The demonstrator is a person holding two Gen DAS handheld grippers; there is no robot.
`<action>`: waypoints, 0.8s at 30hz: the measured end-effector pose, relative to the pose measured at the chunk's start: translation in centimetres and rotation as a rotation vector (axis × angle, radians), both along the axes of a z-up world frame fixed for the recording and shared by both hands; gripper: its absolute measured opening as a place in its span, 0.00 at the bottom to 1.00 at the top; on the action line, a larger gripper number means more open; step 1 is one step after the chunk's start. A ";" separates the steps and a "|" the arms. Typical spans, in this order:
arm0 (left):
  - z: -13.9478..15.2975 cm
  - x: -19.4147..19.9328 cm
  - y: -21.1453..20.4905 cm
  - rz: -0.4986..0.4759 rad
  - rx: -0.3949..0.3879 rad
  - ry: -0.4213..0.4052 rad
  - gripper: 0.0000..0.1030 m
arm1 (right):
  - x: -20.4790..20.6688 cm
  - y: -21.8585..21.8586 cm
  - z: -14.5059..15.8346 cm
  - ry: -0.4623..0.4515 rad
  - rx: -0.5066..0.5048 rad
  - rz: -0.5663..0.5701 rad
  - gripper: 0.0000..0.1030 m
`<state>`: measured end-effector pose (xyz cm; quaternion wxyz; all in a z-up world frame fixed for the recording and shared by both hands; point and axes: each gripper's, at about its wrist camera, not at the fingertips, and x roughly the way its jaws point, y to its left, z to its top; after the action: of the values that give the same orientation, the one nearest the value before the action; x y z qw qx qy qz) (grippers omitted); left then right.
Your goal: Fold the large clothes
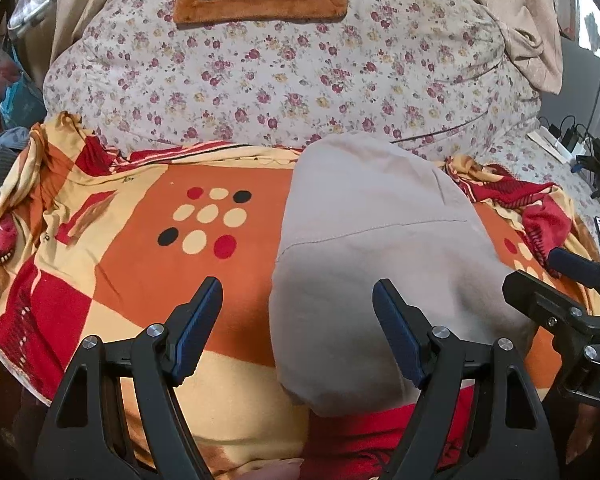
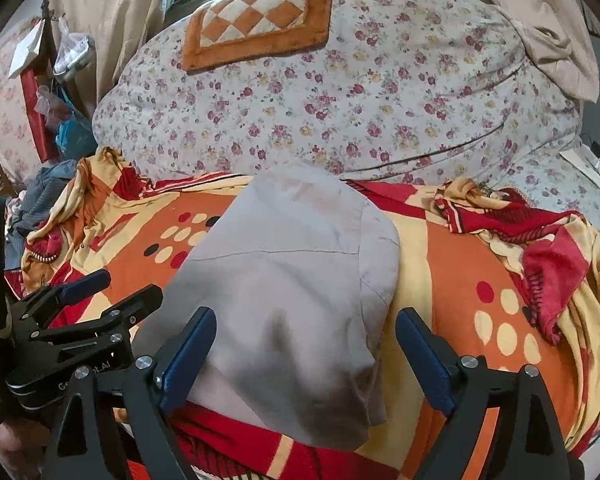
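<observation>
Soft daylight, sharp centre, heavy fisheye bending and dark vignetted corners.

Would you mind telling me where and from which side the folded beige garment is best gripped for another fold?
Probably the near rounded edge of the beige garment, approached from the person's side. There it bulges up off the patterned blanket, leaving a lip for a finger to slide under, and the open right gripper already straddles it. The far end lies flatter.
</observation>
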<state>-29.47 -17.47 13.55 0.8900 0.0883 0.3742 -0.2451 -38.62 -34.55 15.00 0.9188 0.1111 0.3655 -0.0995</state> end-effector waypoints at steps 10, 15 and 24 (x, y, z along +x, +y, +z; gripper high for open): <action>0.0 0.1 0.0 0.006 0.017 -0.023 0.76 | 0.4 -0.4 -0.3 0.012 0.000 -0.008 0.87; -0.1 0.3 -0.2 0.006 0.021 -0.022 0.76 | 0.6 -0.6 -0.6 0.018 0.004 -0.010 0.87; -0.5 0.8 -0.7 -0.001 0.034 -0.022 0.76 | 1.1 -1.0 -1.0 0.027 0.012 -0.009 0.87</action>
<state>-28.68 -18.20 13.10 0.8923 0.1062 0.3686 -0.2381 -37.55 -35.57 13.98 0.9127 0.1170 0.3778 -0.1028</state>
